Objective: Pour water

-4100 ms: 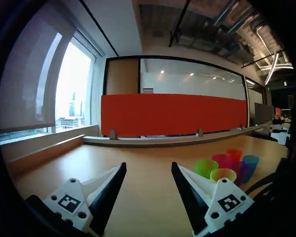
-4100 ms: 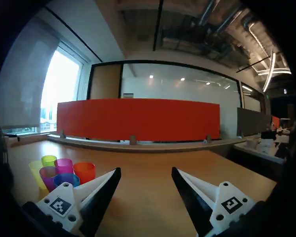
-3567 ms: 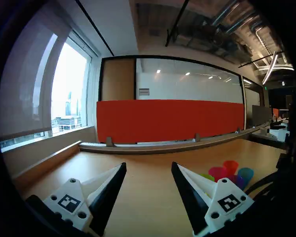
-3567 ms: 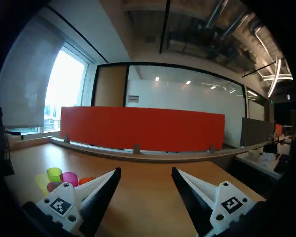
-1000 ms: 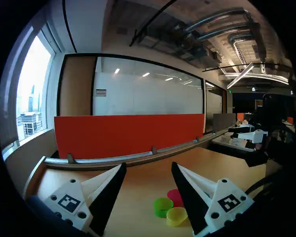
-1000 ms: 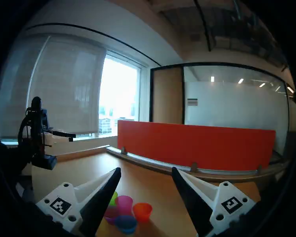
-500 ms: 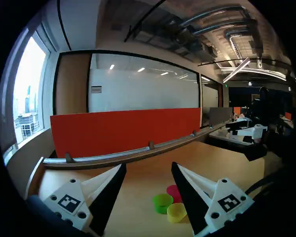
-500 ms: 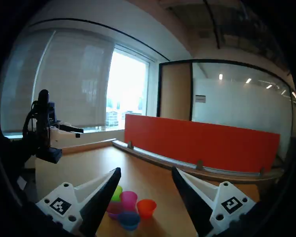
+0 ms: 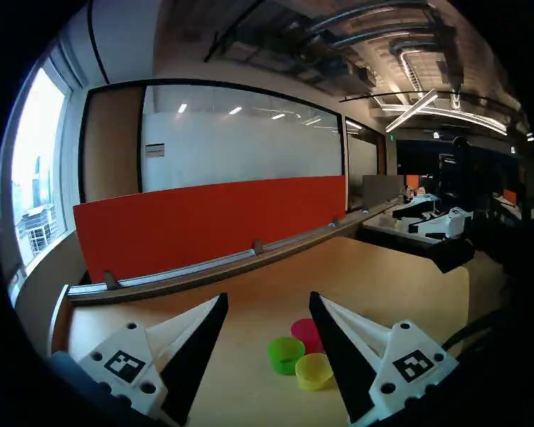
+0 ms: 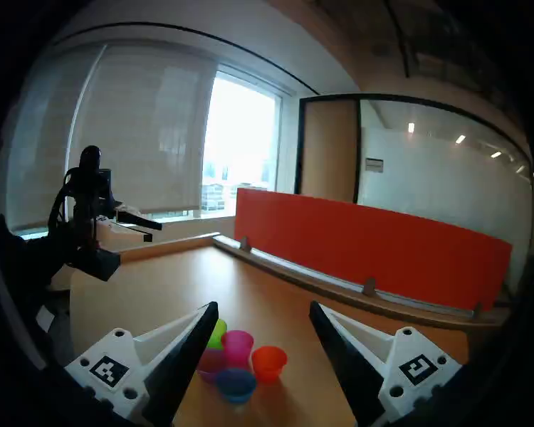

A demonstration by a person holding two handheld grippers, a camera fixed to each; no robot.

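A cluster of small coloured plastic cups stands on the wooden table. In the left gripper view a green cup (image 9: 286, 354), a yellow cup (image 9: 314, 371) and a pink cup (image 9: 306, 333) sit just ahead of my open left gripper (image 9: 267, 320), near its right finger. In the right gripper view an orange cup (image 10: 269, 363), a magenta cup (image 10: 237, 347), a blue cup (image 10: 236, 385) and a green cup (image 10: 218, 332) sit below my open right gripper (image 10: 263, 320). Nothing is held. The other gripper (image 10: 100, 249) shows at far left there.
An orange divider panel (image 9: 210, 217) runs along the table's far edge, with a rail below it. A window (image 10: 238, 160) with a blind lies to the left. Other desks (image 9: 423, 224) stand at far right. Bare wooden tabletop (image 9: 381, 274) lies beyond the cups.
Both grippers have risen and turned inward toward the cups since the earliest frames. In the last second the cups have drifted slightly toward the middle of each view. Both stay open.
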